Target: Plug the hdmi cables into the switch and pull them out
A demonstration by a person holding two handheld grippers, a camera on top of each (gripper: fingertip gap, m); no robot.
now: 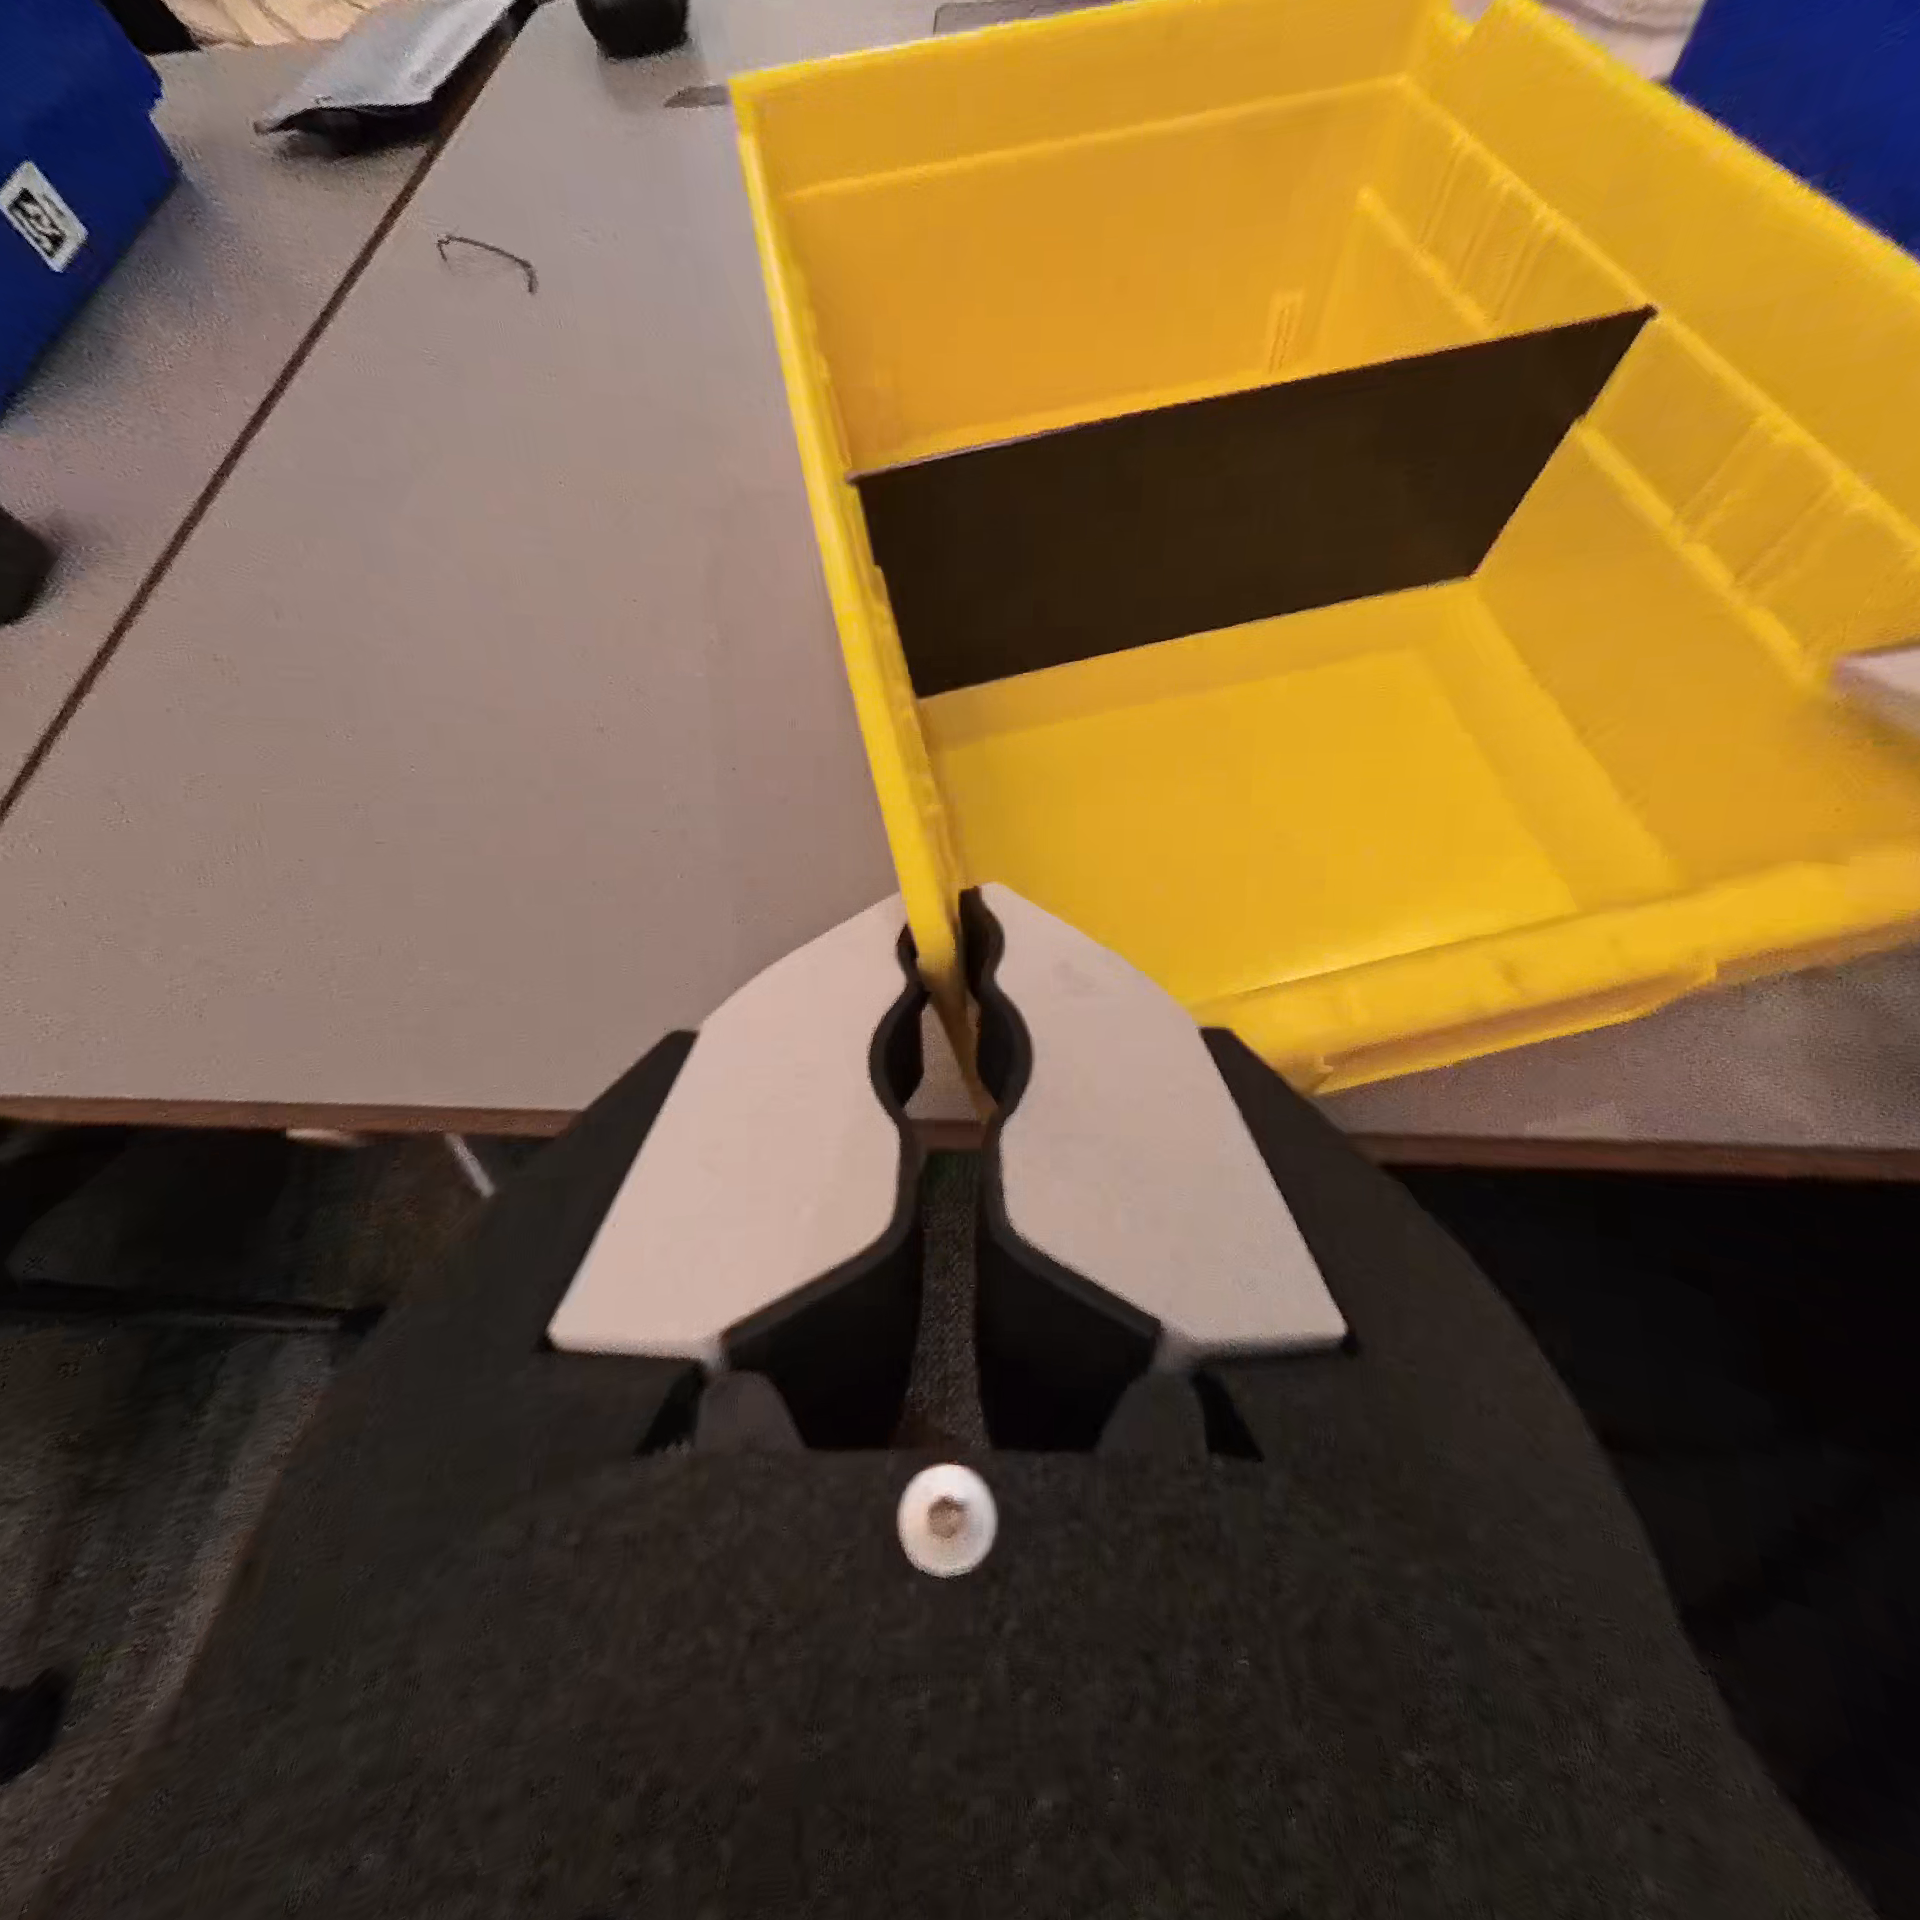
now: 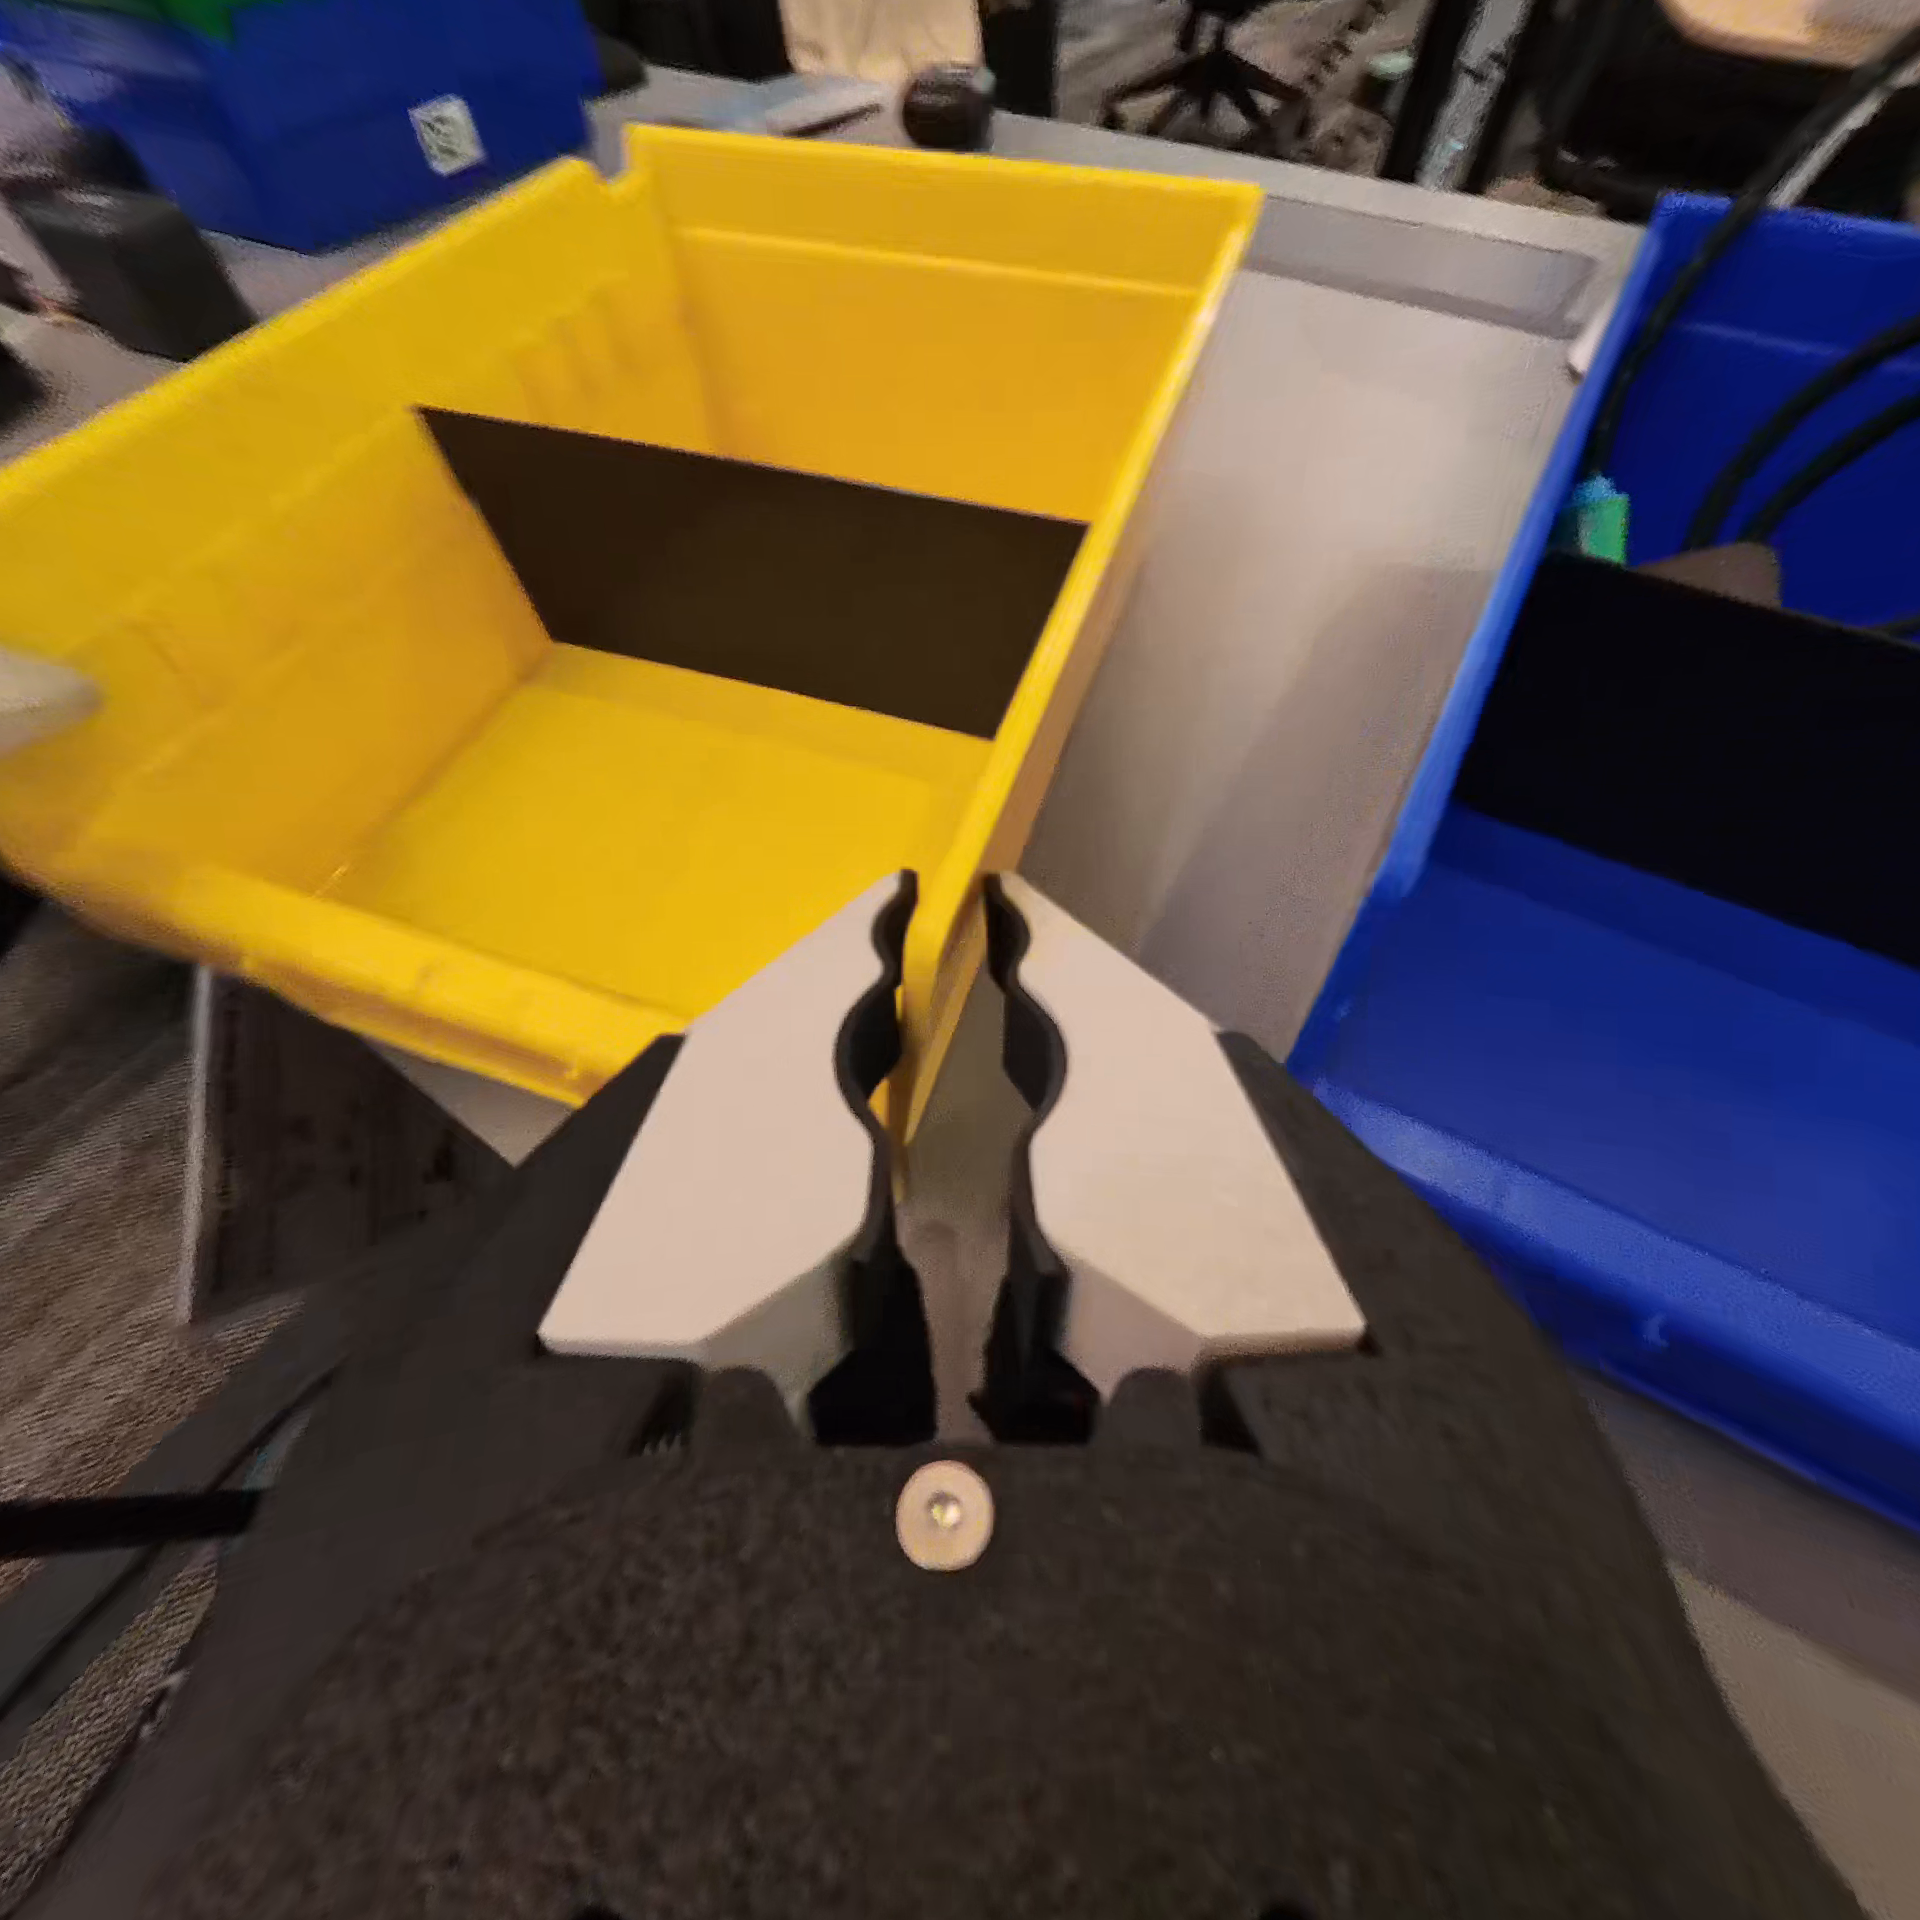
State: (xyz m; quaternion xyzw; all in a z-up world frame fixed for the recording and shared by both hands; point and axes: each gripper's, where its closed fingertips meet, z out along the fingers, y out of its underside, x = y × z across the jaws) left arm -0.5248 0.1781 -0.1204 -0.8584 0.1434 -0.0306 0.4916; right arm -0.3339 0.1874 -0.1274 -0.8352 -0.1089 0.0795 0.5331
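The left gripper (image 1: 943, 925) is clenched on the near left wall of the yellow bin (image 1: 1299, 810), with the thin plastic edge pinched between its two fingers. The right gripper (image 2: 948, 904) stands astride the near right wall of the same bin (image 2: 312, 582); its left finger touches the wall, but a small gap shows on the other side, so I cannot tell if it really grips. The bin rests on the grey table (image 1: 468, 675), at its front edge, and a black divider (image 1: 1195, 520) splits it into two compartments. Both compartments look empty. No HDMI cable and no switch can be seen in the yellow bin. In the right wrist view a blue bin (image 2: 1610, 1091) stands just beside it on the right, and some black cables (image 2: 1787, 436) hang into its far part; perhaps these are the cables of the task, but the pictures are too blurred to be sure. I judge that the step in hand is to move the yellow bin, as a preparation for the plugging. To do it well, both grippers should hold the walls equally firm and move together at the same height, so the bin does not twist or slip. The front of the bin is near the table edge, so pulling it further toward the person could make it tip.
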